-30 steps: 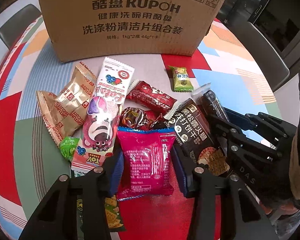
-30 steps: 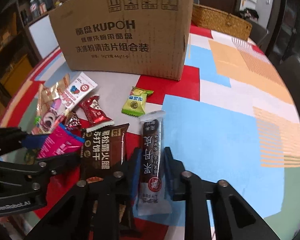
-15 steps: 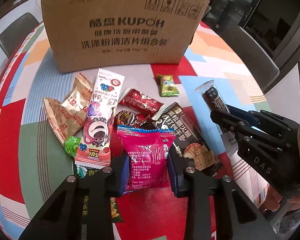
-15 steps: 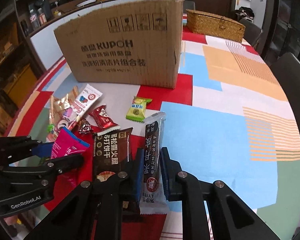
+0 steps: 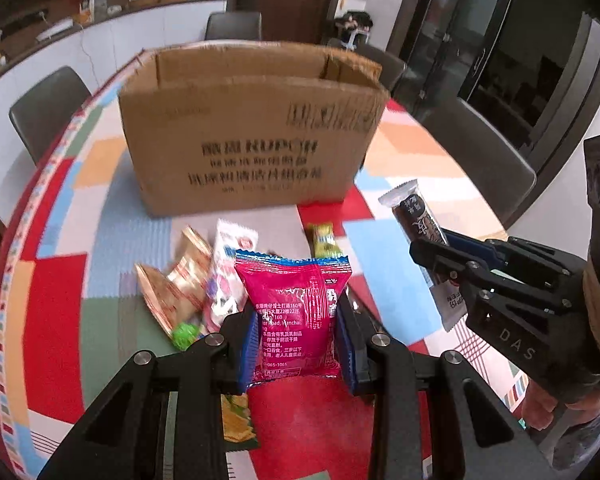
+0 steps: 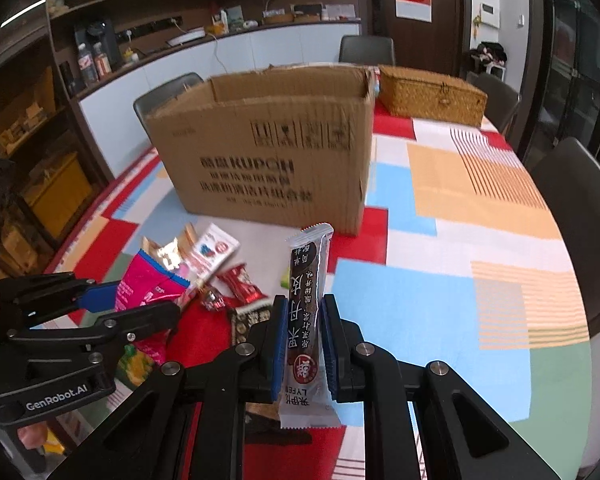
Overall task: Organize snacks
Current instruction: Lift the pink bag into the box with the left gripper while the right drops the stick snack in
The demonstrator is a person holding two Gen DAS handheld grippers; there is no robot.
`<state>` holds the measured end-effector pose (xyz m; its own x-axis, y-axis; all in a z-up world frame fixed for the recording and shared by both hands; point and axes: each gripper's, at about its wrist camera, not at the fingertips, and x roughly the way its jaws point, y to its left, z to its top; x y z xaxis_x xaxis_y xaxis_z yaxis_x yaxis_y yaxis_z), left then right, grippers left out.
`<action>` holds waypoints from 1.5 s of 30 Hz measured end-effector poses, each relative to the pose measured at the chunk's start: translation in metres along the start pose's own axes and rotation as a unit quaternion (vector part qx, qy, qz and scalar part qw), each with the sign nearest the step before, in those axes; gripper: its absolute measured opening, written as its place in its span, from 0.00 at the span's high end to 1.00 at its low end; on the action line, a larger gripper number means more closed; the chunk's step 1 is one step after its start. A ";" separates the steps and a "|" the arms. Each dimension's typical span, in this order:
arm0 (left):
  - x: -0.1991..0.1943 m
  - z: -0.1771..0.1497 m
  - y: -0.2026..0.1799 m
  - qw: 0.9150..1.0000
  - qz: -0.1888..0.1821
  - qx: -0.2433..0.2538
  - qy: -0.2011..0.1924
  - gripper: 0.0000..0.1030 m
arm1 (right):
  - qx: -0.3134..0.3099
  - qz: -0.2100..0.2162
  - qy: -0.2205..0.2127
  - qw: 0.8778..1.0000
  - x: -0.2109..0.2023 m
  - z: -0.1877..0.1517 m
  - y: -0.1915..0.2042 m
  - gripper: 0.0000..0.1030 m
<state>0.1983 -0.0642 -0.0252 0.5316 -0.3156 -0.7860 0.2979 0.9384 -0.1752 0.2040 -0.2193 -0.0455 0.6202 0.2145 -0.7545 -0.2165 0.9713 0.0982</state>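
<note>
Nearest, left hand-held gripper (image 5: pixel 298 346) clenched on a pink snack packet (image 5: pixel 296 312), blue pads pressed to both its sides, packet lifted clear of the counter (image 5: pixel 56 304). Right hand-held gripper (image 6: pixel 303 346) likewise clamped, grasping a long dark snack bar (image 6: pixel 306 320) held upright, its white crimped end toward the box. Seen from the left wrist view, that same bar (image 5: pixel 418 216) raised just right of the pink packet.

Below and beyond, loose on the patchwork-coloured counter: a gold wrapper (image 5: pixel 176 284), a white-and-pink pouch (image 5: pixel 228 268), a small green sweet (image 5: pixel 184 332), a green-yellow sachet (image 5: pixel 324 238), a red wrapper (image 6: pixel 240 282), and a dark biscuit pack (image 6: pixel 248 320) partly hidden behind the right fingers.

Further back, an open-topped cardboard box (image 5: pixel 252 140) upright on the counter, printing blurred. Behind it to the right, a woven basket (image 6: pixel 430 96). Farthest, dark chairs (image 5: pixel 46 108) around the counter's edge.
</note>
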 end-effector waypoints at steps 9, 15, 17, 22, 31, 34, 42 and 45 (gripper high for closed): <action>-0.033 0.028 0.010 0.998 0.015 0.008 -0.062 0.68 | -0.013 0.010 -0.049 0.999 -0.019 0.030 0.014 0.83; -0.050 0.052 0.018 0.994 0.030 0.017 -0.103 0.68 | -0.016 0.014 -0.081 0.997 -0.028 0.055 0.020 0.83; -0.053 0.059 0.020 0.993 0.033 0.021 -0.112 0.68 | -0.018 0.014 -0.092 0.996 -0.030 0.064 0.021 0.83; -0.060 0.082 0.025 0.990 0.041 0.025 -0.135 0.68 | -0.021 0.013 -0.116 0.993 -0.034 0.089 0.024 0.83; -0.058 0.122 0.037 0.987 0.045 0.030 -0.149 0.68 | -0.026 0.019 -0.134 0.990 -0.030 0.129 0.025 0.83; -0.053 0.137 0.041 0.987 0.043 0.029 -0.152 0.68 | -0.030 0.022 -0.139 0.990 -0.026 0.143 0.026 0.83; -0.025 0.171 0.053 0.988 0.049 0.032 -0.143 0.68 | -0.025 0.018 -0.127 0.991 0.005 0.176 0.017 0.83; -0.009 0.181 0.056 0.990 0.047 0.031 -0.131 0.68 | -0.024 0.015 -0.119 0.992 0.019 0.184 0.013 0.83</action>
<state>0.3540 -0.0342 0.0798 0.7440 -0.2615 -0.6149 0.2818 0.9572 -0.0662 0.3518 -0.1833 0.0613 0.7726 0.2664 -0.5763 -0.2689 0.9596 0.0832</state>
